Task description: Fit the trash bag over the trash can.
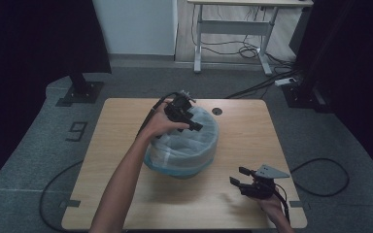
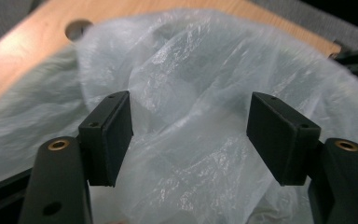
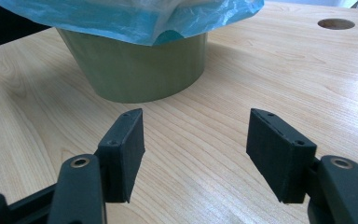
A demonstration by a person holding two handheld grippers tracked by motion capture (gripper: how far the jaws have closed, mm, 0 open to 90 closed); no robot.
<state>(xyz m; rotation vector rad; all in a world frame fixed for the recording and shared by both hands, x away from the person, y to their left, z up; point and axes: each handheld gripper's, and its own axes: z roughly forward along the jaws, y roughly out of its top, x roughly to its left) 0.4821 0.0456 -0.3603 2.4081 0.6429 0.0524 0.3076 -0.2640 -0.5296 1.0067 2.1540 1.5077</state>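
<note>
At the middle of the worktop [image 1: 126,194], a touch toward the far edge: a small olive-green bin [image 3: 135,70], tapering to its base, lined with a thin bag [image 1: 189,145]. Right over its mouth, the left claw [image 1: 190,121], tipped down into the loose plastic. Wide apart there, pads either side of a rumpled fold, pressing on nothing as far as the left gripper view tells. Down at the near right corner, the right claw [image 1: 238,175]: low over bare wood, spread wide, holding nothing, aimed at the bin's side from well apart.

Reads as the reach-in stage of handling the liner, lining up on a pinch of film inside the mouth. Next up, by the look of it: sink a little further, gather a fold between the pads, close gently. Calls for a soft bite on plastic alone, and for care not to drag the light bin along. Could use the right claw to steady the wall.

Now the bag itself: milky, translucent, crinkled and glossy in the hollow, slumped in loose folds inside. Blue at the edge, turned over the rim and hanging a short way down the outside. Flimsy, slippery stuff, likely to slide or tear under a hard pull.
</note>
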